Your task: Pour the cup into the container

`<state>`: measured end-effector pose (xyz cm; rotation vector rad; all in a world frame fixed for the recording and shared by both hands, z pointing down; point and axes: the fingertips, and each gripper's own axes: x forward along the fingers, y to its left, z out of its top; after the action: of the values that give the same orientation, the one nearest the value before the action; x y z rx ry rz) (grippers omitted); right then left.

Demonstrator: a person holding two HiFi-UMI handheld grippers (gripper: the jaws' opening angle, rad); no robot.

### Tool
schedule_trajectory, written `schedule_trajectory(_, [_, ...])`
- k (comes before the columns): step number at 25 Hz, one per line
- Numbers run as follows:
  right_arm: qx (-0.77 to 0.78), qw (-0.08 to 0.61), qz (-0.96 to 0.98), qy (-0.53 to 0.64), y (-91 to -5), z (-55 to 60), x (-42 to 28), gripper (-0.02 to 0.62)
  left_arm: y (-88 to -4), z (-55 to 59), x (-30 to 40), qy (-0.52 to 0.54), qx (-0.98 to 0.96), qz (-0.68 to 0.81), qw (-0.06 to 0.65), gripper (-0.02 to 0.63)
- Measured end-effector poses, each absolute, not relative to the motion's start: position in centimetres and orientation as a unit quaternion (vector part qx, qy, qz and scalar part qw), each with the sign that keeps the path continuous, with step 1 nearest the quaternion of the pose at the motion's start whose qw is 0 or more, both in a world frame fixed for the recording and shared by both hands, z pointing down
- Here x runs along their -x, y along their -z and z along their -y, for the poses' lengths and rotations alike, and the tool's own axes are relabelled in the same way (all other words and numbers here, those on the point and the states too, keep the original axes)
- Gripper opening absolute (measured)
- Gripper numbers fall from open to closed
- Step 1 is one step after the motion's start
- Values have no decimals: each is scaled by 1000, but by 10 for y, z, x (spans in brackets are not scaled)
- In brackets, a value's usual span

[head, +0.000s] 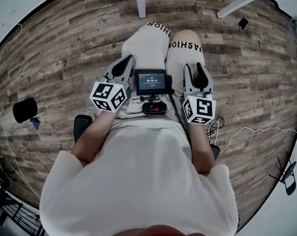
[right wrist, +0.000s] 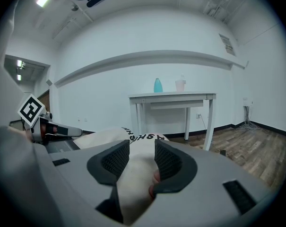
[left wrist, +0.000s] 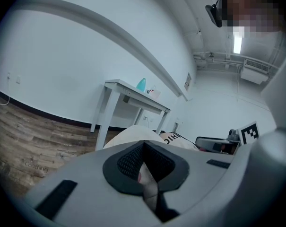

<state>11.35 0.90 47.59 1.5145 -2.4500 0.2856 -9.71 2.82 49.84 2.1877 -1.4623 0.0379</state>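
Note:
Far off, a white table (right wrist: 180, 97) carries a teal cup (right wrist: 158, 85) and a pale translucent container (right wrist: 180, 85). The left gripper view shows the same table (left wrist: 133, 91) with the teal cup (left wrist: 141, 84) and a pale thing (left wrist: 154, 92) beside it. Both grippers rest on the seated person's thighs, well away from the table. My left gripper (head: 122, 67) (left wrist: 143, 145) has its pads meeting at the tips and holds nothing. On my right gripper (head: 201, 75) (right wrist: 142, 148) the pads stand a little apart, with only trouser cloth behind the gap.
A small screen device (head: 150, 82) sits on the lap between the grippers. The wood-plank floor (head: 65, 48) spreads around the person. White table legs (head: 140, 1) stand ahead, and cables (head: 246, 131) trail on the right. A dark object (head: 24, 110) lies on the floor at left.

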Motion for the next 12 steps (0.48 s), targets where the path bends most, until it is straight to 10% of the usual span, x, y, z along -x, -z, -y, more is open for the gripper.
schedule_trajectory(12, [-518,125,841,-98,-474,-11,-106,164,-496,-30,102,-10,-809,530,253,9])
